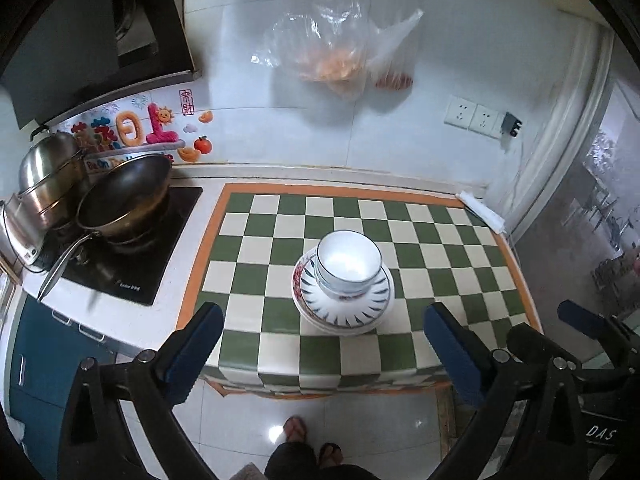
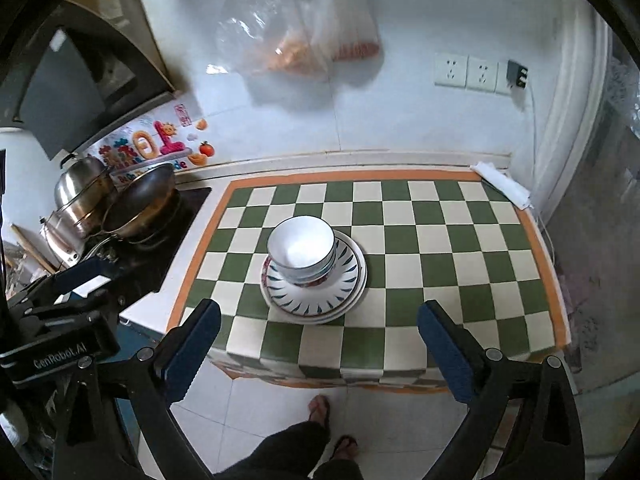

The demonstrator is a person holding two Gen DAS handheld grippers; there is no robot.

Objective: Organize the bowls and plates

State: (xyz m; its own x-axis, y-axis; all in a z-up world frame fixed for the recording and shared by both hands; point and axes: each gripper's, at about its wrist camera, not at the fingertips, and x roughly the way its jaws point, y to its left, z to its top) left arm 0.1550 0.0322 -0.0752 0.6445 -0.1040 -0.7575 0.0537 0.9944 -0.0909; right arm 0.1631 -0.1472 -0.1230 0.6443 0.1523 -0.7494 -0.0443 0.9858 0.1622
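A stack of white bowls [image 1: 348,262] with blue rims sits nested on a stack of plates [image 1: 344,304] with blue dash patterns, in the middle of the green-and-white checkered table [image 1: 440,240]. The same bowls [image 2: 301,249] and plates [image 2: 316,292] show in the right wrist view. My left gripper [image 1: 324,344] is open and empty, held above the table's near edge, short of the stack. My right gripper [image 2: 318,340] is open and empty, also back from the stack. The right gripper shows at the left view's right edge [image 1: 580,320].
A wok [image 1: 124,196] and a steel pot [image 1: 48,176] sit on the black cooktop [image 1: 132,272] to the left. Plastic bags [image 1: 340,48] hang on the wall behind. A folded white cloth [image 1: 482,210] lies at the table's far right corner. The person's feet [image 1: 296,428] stand below.
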